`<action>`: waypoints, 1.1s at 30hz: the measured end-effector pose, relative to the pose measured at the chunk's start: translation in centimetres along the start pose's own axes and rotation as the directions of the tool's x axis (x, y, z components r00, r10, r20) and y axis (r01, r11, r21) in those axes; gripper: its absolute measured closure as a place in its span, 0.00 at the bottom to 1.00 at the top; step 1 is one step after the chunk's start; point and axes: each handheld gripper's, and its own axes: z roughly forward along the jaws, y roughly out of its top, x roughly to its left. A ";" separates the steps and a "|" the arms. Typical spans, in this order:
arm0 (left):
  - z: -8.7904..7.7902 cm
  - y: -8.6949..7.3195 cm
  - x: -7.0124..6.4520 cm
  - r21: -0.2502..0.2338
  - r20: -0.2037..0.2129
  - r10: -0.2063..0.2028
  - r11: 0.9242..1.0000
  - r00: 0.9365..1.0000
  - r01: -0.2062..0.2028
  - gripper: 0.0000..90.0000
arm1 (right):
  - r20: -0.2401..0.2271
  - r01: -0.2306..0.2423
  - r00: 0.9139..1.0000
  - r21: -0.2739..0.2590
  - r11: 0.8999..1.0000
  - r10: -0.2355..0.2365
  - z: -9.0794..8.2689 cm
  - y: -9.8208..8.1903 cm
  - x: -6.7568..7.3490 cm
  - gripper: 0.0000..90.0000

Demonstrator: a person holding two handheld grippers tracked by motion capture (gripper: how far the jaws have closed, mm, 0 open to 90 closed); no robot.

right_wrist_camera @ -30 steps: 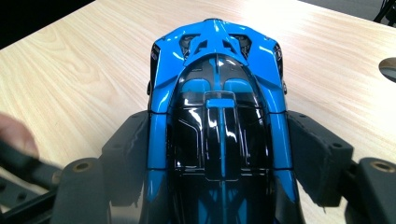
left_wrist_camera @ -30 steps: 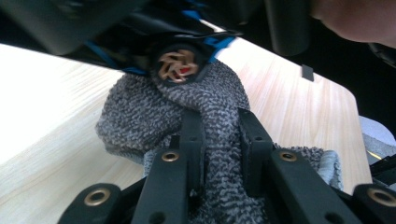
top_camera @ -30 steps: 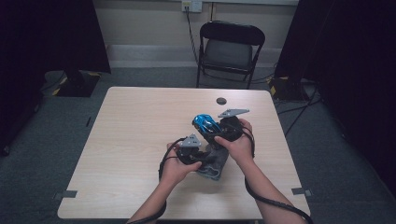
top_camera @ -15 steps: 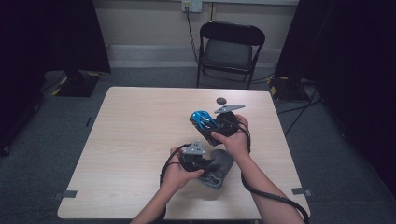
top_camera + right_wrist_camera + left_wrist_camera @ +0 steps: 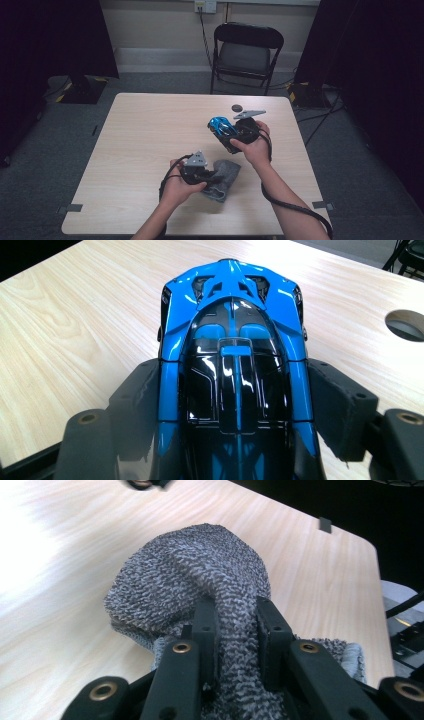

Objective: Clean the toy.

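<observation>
A grey knitted cloth (image 5: 229, 173) lies bunched on the wooden table (image 5: 140, 140) near its front edge. My left gripper (image 5: 212, 176) is shut on a fold of it. In the left gripper view the cloth (image 5: 200, 575) humps up ahead of the left gripper (image 5: 235, 625), with the pinched strip between the two black jaws. Just above the table, right of centre, my right gripper (image 5: 223, 132) is shut on a glossy blue and black toy car (image 5: 221, 125). In the right gripper view the toy car (image 5: 232, 340) points away from the right gripper (image 5: 235, 405), jaws on both its flanks.
A small dark round disc (image 5: 236, 107) sits on the table beyond the car, seen as a round mark (image 5: 406, 325) in the right gripper view. A black folding chair (image 5: 247, 50) stands behind the table. Black cables trail from both grippers.
My left gripper has drawn slightly toward the near edge of the table with the cloth in it. The right gripper and the car have barely moved.
</observation>
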 end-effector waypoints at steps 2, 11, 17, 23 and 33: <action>-0.8 -0.1 0.6 -0.005 -0.019 -0.004 1.000 1.000 0.004 0.83 | 0.005 -0.004 1.000 0.002 1.000 0.004 -0.1 -0.2 -0.3 0.31; -3.1 0.0 1.9 -0.023 -0.072 -0.009 1.000 0.997 0.007 0.83 | 0.028 -0.019 0.999 0.023 1.000 0.018 -0.2 -1.4 -1.5 0.31; -4.5 -0.3 3.4 -0.029 -0.122 -0.025 0.999 0.992 0.022 0.83 | 0.045 -0.027 0.999 0.040 0.999 0.025 -0.3 -2.4 -2.6 0.31; -5.7 -0.9 5.3 -0.029 -0.183 -0.051 0.998 0.982 0.047 0.83 | 0.060 -0.045 0.997 0.055 0.997 0.042 -0.4 -3.4 -3.9 0.31; -6.4 -1.6 8.1 -0.034 -0.253 -0.093 0.996 0.963 0.087 0.83 | 0.096 -0.072 0.993 0.081 0.994 0.064 -0.3 -5.0 -5.9 0.31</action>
